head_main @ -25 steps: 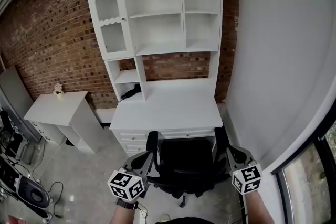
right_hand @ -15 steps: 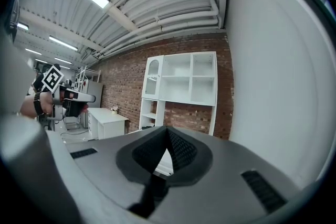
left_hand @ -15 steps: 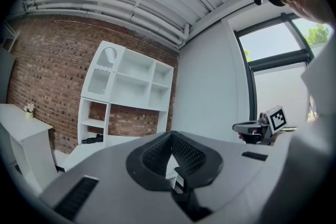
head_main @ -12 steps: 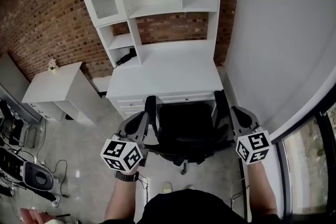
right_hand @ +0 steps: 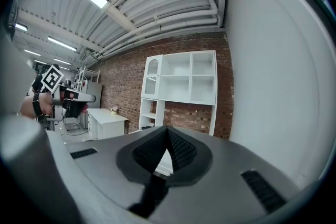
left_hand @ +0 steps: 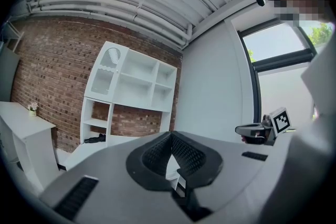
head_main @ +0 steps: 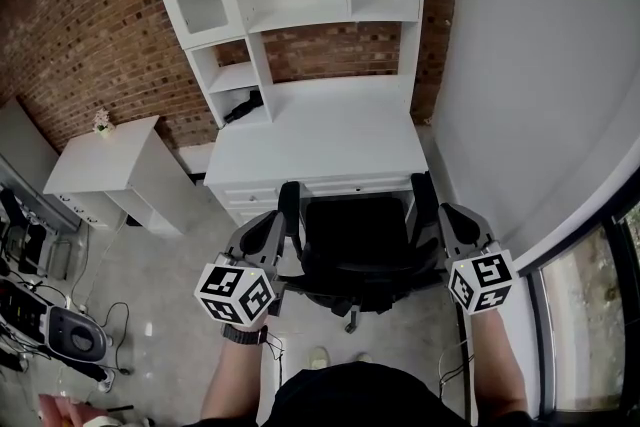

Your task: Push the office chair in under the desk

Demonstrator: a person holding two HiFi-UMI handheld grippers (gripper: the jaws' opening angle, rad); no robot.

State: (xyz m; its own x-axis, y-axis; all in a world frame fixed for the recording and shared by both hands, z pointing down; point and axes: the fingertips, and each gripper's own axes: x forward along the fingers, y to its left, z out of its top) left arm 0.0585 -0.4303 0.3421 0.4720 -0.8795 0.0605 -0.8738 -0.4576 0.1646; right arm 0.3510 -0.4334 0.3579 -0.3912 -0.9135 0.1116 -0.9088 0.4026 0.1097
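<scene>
Mid-push: office chair point(head_main: 355, 250) at the near edge of the desk point(head_main: 320, 140).

My left gripper point(head_main: 268, 233) sits by the left edge of the chair's back, jaws pressed together on nothing. The seat's front looks tucked just under the desktop, and the back faces me. My right gripper point(head_main: 448, 220) sits by the right edge, also closed and empty. I judge the push only partly done. Next I need an even shove from both sides toward the far wall, keeping the chair straight.
</scene>
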